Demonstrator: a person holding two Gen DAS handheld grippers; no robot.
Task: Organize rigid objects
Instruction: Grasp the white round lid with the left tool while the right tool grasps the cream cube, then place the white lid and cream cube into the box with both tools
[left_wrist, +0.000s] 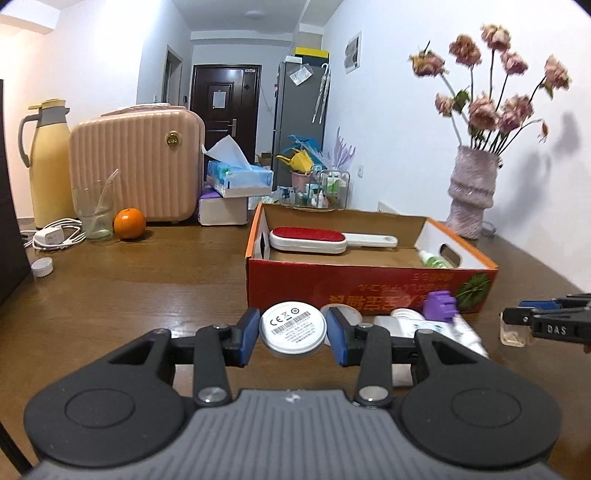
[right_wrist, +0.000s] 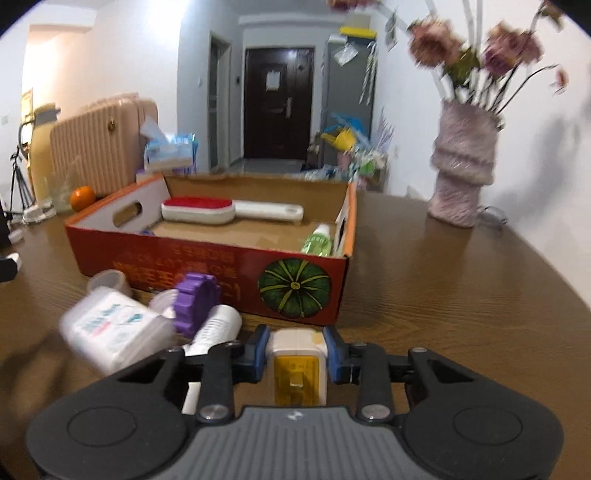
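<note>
My left gripper (left_wrist: 293, 329) is shut on a round white-and-silver disc (left_wrist: 292, 329) with a barcode label, held in front of the red cardboard box (left_wrist: 369, 284). My right gripper (right_wrist: 297, 349) is shut on a small clear bottle of yellow liquid (right_wrist: 297, 373) near the box's front corner (right_wrist: 306, 291); it shows at the right edge of the left wrist view (left_wrist: 513, 328). The box holds a red lint brush (left_wrist: 314, 238) and a green bottle (left_wrist: 436, 260). A purple toothed piece (right_wrist: 195, 299), a white tub (right_wrist: 110, 332) and a white tube (right_wrist: 218, 326) lie in front of the box.
A flower vase (left_wrist: 471, 195) stands right of the box. At the back left are a pink case (left_wrist: 136, 166), tissue boxes (left_wrist: 236, 181), an orange (left_wrist: 129, 223), a glass (left_wrist: 94, 212), a yellow thermos (left_wrist: 48, 162), a charger cable (left_wrist: 55, 236) and a white cap (left_wrist: 42, 266).
</note>
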